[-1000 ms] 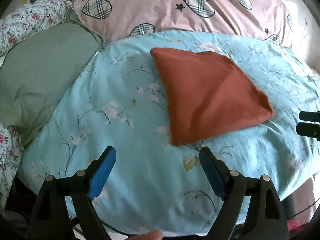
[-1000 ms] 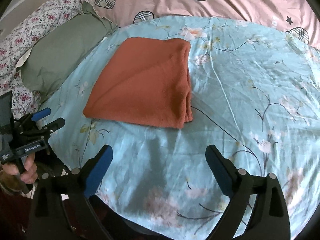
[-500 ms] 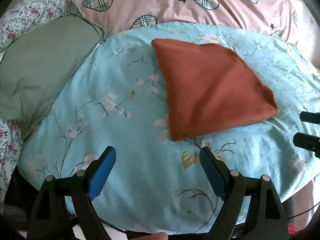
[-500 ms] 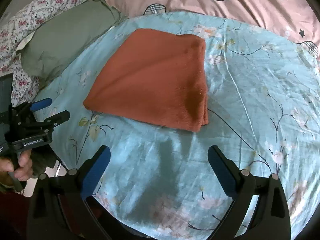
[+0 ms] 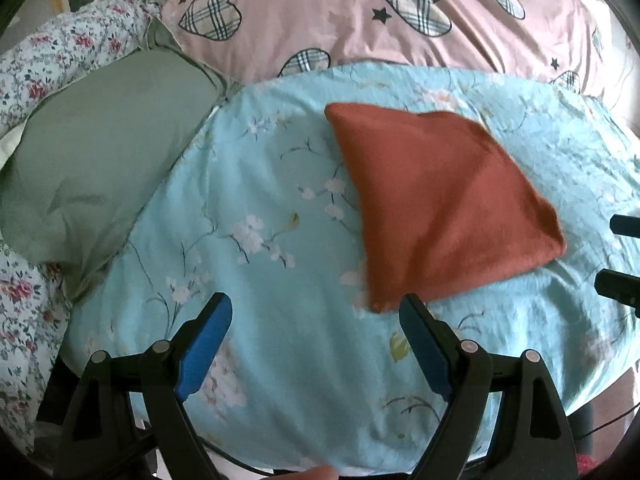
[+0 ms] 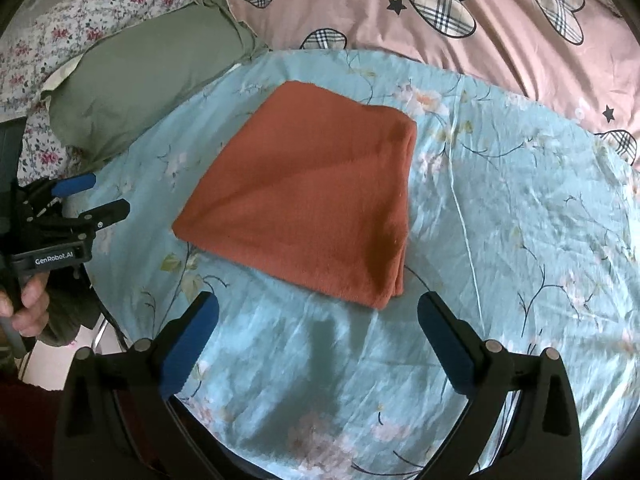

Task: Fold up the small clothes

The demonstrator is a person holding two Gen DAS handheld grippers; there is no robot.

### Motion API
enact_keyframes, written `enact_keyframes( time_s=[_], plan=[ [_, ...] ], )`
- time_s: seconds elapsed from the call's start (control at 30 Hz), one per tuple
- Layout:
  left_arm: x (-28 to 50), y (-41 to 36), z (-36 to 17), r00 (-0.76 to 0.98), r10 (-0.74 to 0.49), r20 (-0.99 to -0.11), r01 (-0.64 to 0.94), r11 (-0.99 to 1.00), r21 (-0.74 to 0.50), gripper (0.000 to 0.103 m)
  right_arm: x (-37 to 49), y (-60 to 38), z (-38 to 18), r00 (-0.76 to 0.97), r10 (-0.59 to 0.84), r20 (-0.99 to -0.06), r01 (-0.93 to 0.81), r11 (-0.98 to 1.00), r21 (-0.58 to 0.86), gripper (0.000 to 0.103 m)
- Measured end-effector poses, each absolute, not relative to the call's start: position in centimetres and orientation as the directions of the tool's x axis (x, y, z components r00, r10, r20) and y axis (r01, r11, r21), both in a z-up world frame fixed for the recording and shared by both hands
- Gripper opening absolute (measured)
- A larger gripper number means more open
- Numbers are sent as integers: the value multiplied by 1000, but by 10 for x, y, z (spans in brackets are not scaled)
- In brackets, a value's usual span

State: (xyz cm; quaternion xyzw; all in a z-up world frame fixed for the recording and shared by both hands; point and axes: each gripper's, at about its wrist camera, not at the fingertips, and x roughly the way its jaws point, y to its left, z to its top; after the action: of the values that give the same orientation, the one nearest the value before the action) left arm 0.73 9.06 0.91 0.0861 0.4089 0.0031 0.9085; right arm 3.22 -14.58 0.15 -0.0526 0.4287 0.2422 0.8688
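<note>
A rust-orange cloth [image 5: 444, 208] lies folded flat in a rough square on a light blue floral sheet [image 5: 256, 240]. It also shows in the right wrist view [image 6: 320, 204]. My left gripper [image 5: 316, 312] is open and empty, just short of the cloth's near corner. My right gripper [image 6: 318, 312] is open and empty, just short of the cloth's near edge. The left gripper [image 6: 94, 198] shows at the left of the right wrist view, open, beside the sheet's edge. The right gripper's fingertips [image 5: 624, 226] show at the right edge of the left wrist view.
A green pillow [image 5: 96, 148] lies left of the sheet. A pink quilt with plaid hearts [image 5: 380, 12] lies behind it. A white flowered cover [image 5: 24, 312] hangs at the far left. The sheet's front edge drops off just under both grippers.
Both grippers have shifted a little over the bed and stayed open. The right gripper has come closer to the cloth's near edge. The cloth has not moved.
</note>
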Motion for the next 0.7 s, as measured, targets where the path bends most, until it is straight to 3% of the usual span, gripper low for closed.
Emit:
enact_keyframes(
  time_s=[0.7],
  plan=[
    [34, 71, -7, 641, 65, -765, 94, 982, 163, 89, 61, -136, -24, 469, 370, -802, -467, 874, 130, 100]
  ],
)
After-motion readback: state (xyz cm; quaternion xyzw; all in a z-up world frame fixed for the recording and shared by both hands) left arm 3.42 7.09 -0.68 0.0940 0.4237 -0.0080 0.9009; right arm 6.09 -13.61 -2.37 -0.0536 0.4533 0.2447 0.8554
